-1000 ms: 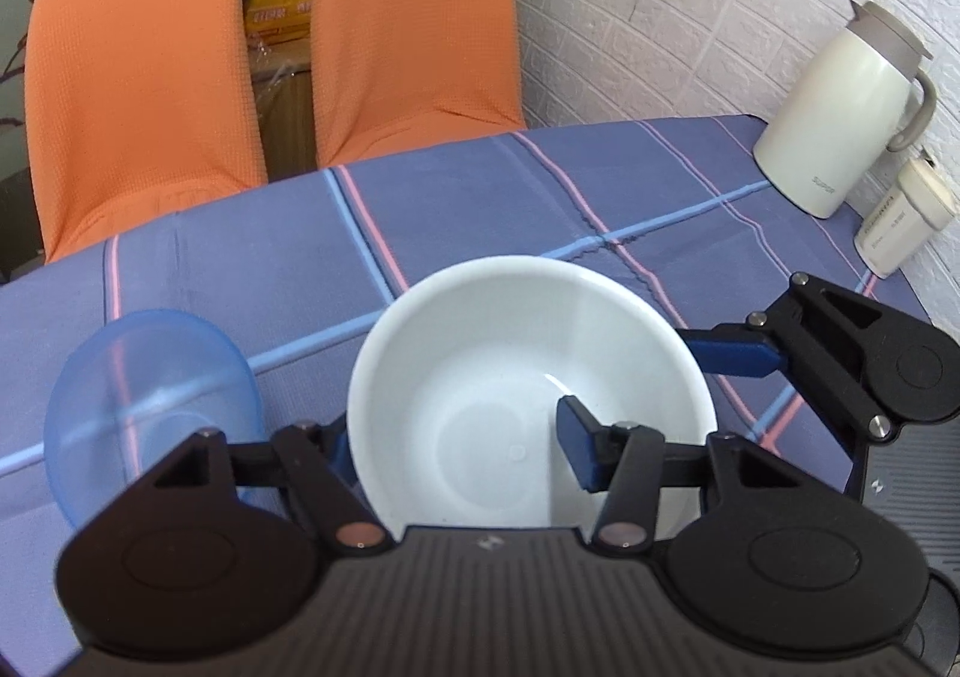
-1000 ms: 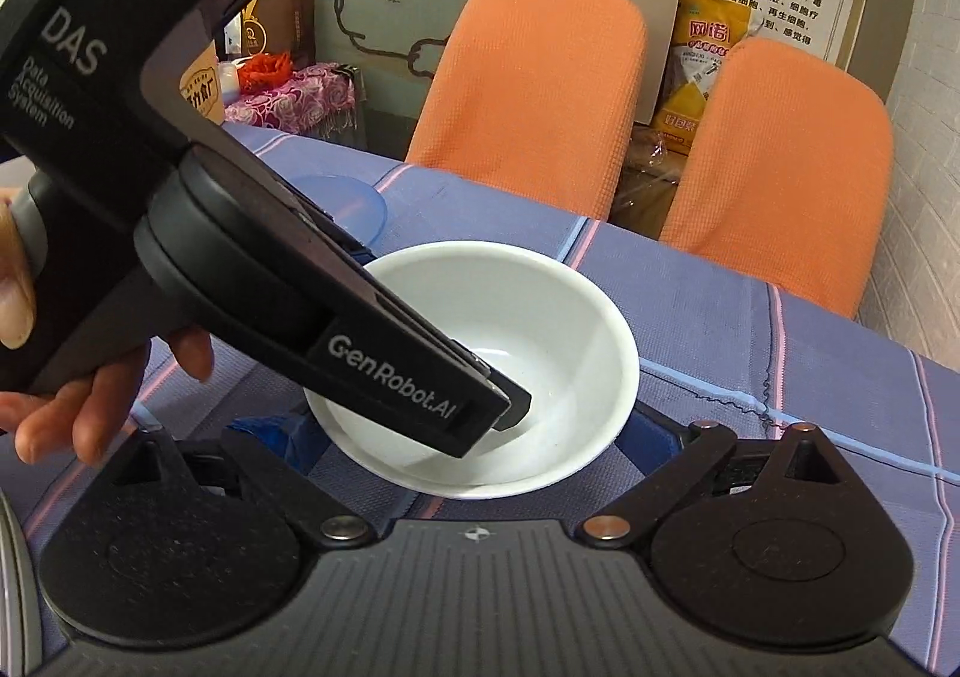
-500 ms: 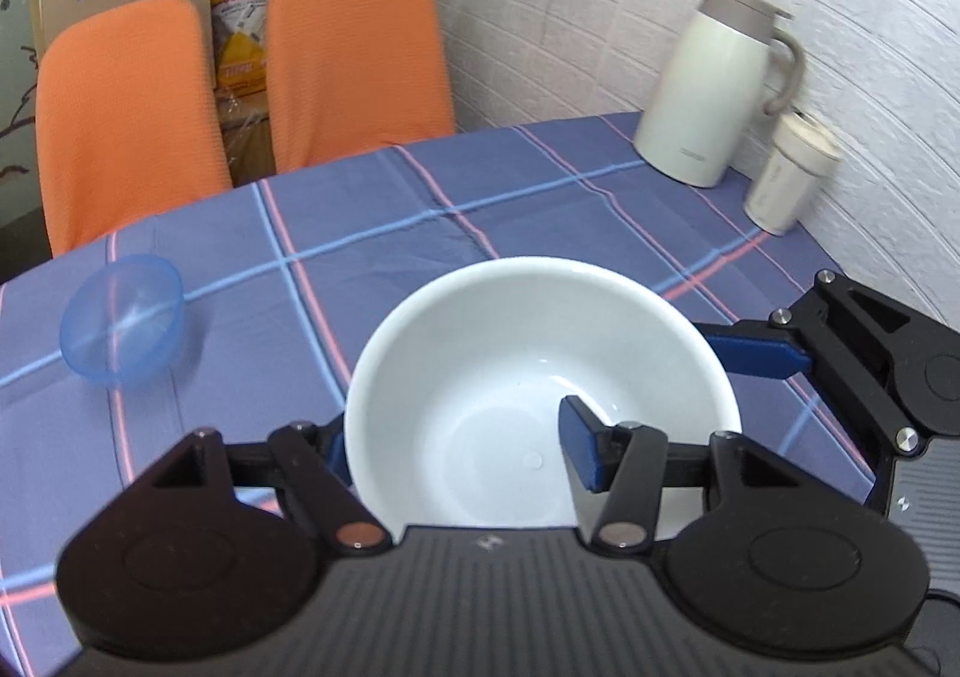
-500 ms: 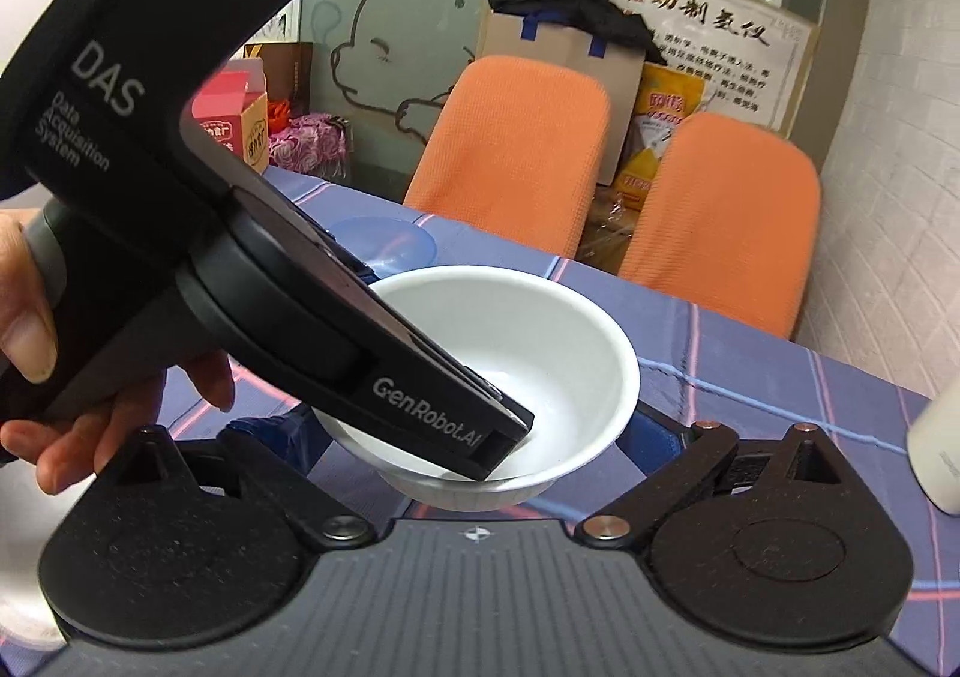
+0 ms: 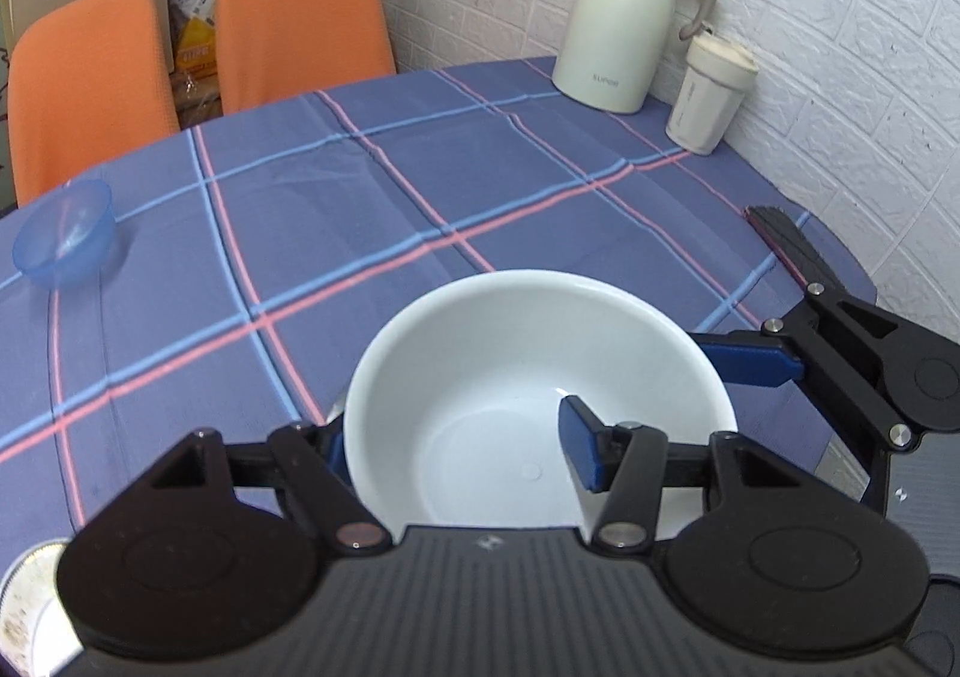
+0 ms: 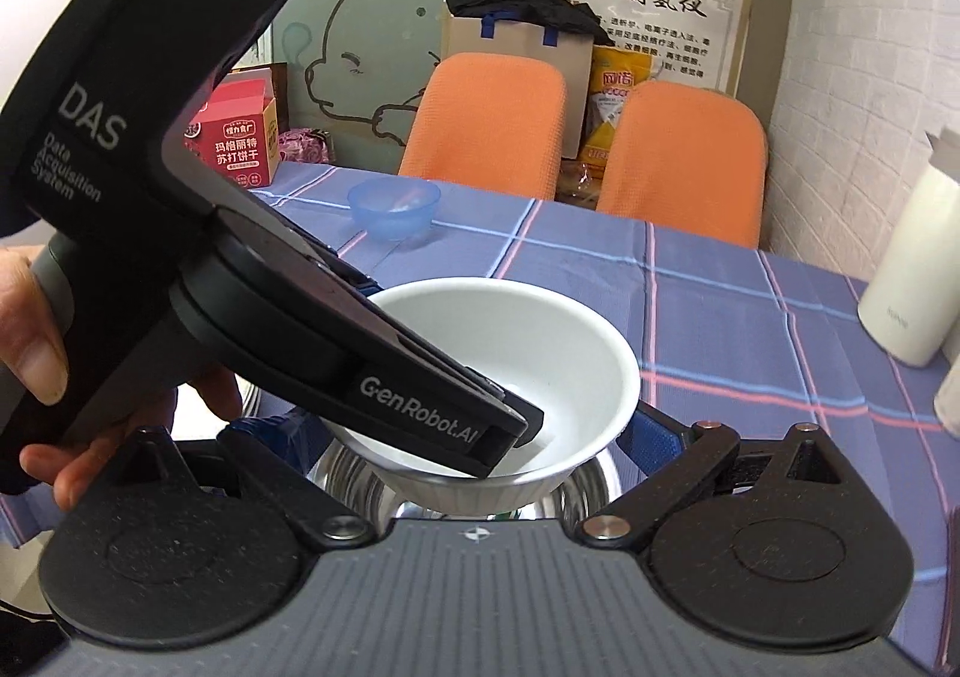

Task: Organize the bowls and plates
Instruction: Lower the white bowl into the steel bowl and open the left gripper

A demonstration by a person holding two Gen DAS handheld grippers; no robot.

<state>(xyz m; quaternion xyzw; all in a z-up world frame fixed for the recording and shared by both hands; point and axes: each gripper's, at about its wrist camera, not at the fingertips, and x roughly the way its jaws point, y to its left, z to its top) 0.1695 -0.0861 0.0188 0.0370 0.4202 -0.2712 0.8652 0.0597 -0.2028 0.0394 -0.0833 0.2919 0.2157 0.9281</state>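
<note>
White bowl [image 5: 528,413] | clamped by rim in left gripper [image 5: 456,452], carried | right gripper [image 6: 474,437] spread, empty | next: lower into steel bowl [image 6: 576,488] below

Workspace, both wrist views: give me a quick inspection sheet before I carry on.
Surface: table under a blue plaid cloth.
Job's things: white bowl held above a steel bowl; blue bowl sits apart at the far edge.
Clutter: thermos jug, lidded cup, red carton.
Grippers: left hand-held gripper clamps the white bowl's rim; right hand-held gripper open around it.
Cables: nothing seen.
Surroundings: two orange chairs, brick wall.
</note>
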